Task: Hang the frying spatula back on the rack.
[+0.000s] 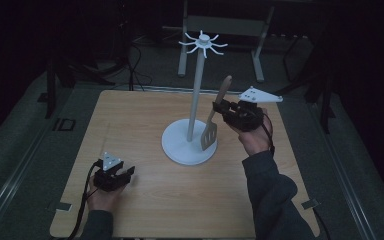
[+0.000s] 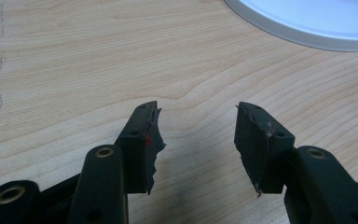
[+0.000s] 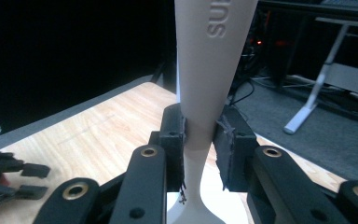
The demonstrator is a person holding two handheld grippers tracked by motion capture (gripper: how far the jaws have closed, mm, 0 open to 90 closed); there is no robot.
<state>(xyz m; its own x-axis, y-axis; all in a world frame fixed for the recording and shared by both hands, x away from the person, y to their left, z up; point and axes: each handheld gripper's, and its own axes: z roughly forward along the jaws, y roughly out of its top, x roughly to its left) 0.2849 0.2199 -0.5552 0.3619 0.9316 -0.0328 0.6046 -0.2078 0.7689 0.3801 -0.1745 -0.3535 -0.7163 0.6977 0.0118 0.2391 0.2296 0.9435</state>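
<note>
You've got a light wooden tabletop (image 1: 145, 130) with rounded corners in front of you. Only that white hook stand (image 1: 189, 143) sits on it, round base near the middle.

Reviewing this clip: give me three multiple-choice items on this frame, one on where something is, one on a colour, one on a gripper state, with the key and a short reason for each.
1. Where does the white stand's round base sit?
A. near the middle of the wooden table
B. on the floor
C. at the table's near left corner

2. What colour is the stand's hook crown?
A. black
B. white
C. red

3. What is the right gripper doing?
A. open over bare wood
B. lying on the table
C. shut on the spatula

Key: 1 A, the high view shows the base mid-table. 2 B, the crown and pole are white. 3 C, the right gripper view shows both jaws pressed on the spatula's handle; the left gripper is the open one.
</note>
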